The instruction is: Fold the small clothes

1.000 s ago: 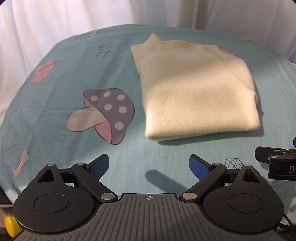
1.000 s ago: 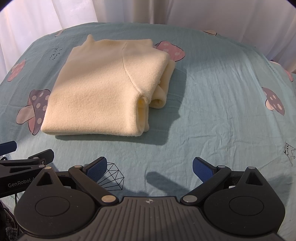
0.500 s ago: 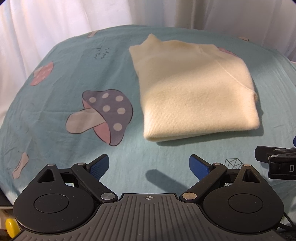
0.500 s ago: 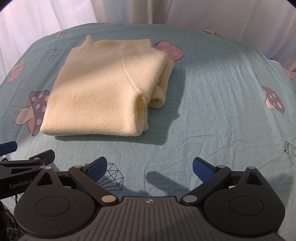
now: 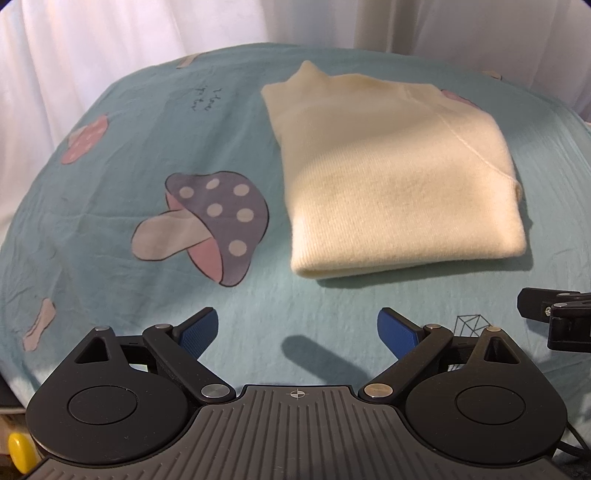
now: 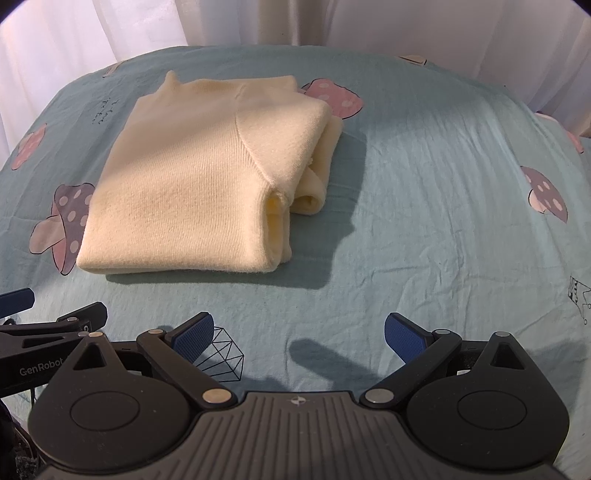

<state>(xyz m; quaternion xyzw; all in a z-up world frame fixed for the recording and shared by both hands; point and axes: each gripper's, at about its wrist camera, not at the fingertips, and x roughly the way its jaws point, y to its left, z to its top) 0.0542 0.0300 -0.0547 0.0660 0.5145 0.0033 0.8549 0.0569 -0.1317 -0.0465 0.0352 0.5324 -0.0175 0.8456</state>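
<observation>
A cream knit sweater [image 5: 399,173] lies folded into a rectangle on the teal mushroom-print sheet [image 5: 110,155]. It also shows in the right wrist view [image 6: 207,177], with a rolled sleeve edge at its right side. My left gripper [image 5: 297,326] is open and empty, held back from the sweater's near edge. My right gripper [image 6: 299,332] is open and empty, near the sweater's front right corner but apart from it. Each gripper's side shows at the edge of the other's view.
White curtains [image 6: 258,22] hang behind the bed. The sheet [image 6: 443,184] carries mushroom prints [image 5: 207,221] left of the sweater and a small diamond drawing [image 6: 221,354] near my right gripper. A yellow object [image 5: 18,448] peeks out low at the left.
Both views have shifted only slightly; the sweater sits a touch further left in the left wrist view. Both grippers stay open and the sweater lies unchanged.
</observation>
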